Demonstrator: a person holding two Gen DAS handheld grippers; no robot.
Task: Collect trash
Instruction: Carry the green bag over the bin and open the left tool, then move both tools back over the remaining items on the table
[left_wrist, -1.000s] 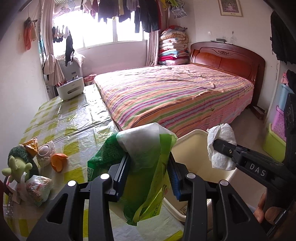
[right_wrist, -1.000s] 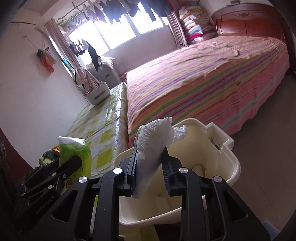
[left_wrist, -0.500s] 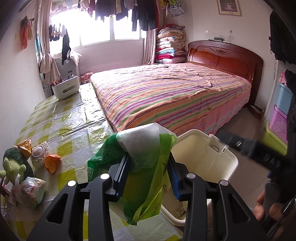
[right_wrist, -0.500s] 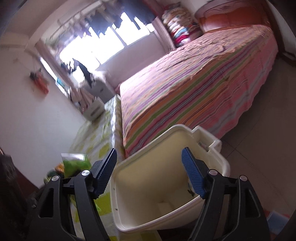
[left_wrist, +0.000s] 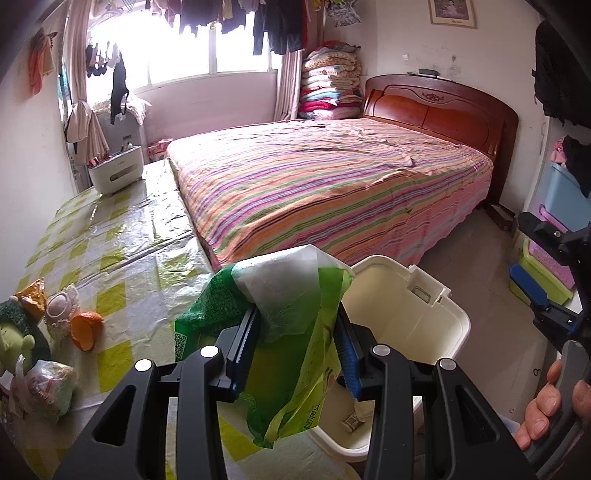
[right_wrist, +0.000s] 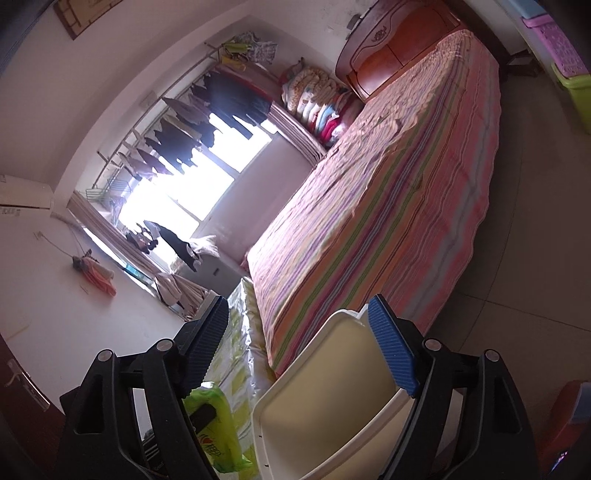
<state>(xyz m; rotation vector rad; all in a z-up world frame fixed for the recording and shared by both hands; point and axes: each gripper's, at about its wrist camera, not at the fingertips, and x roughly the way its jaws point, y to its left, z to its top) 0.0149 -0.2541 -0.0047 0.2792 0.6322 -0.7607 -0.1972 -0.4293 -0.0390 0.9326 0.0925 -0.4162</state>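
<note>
Striped bed (left_wrist: 332, 184) across the room, wooden headboard (left_wrist: 439, 107) at the far end, folded blankets (left_wrist: 330, 86) stacked beside it. Table (left_wrist: 122, 243) under a yellow-checked plastic cover, running along the bed's near side. Cream bin (left_wrist: 406, 317) standing open on the floor just beside the table's corner; scraps of paper on its bottom, though what exactly cannot be told. White box (left_wrist: 116, 171) at the table's far end.

Left gripper (left_wrist: 295, 343) clenched on a green bag (left_wrist: 291, 350) with a pale plastic bag tucked into its top; bag pinched between the blue pads (left_wrist: 345, 354), its loose end hanging over the table edge, touching or nearly touching the bin's near rim. Right gripper (right_wrist: 299, 350) released, jaws spread wide with nothing between them, tilted and hovering above the bin (right_wrist: 340, 398); seen also at the right edge of the left view, held in a hand (left_wrist: 550, 402).

Green plush toy (left_wrist: 18, 339), orange peel (left_wrist: 85, 328), a small pale toy (left_wrist: 61, 306) and a wrapped packet (left_wrist: 50, 387) grouped at the table's near left corner, well apart from the bin.
</note>
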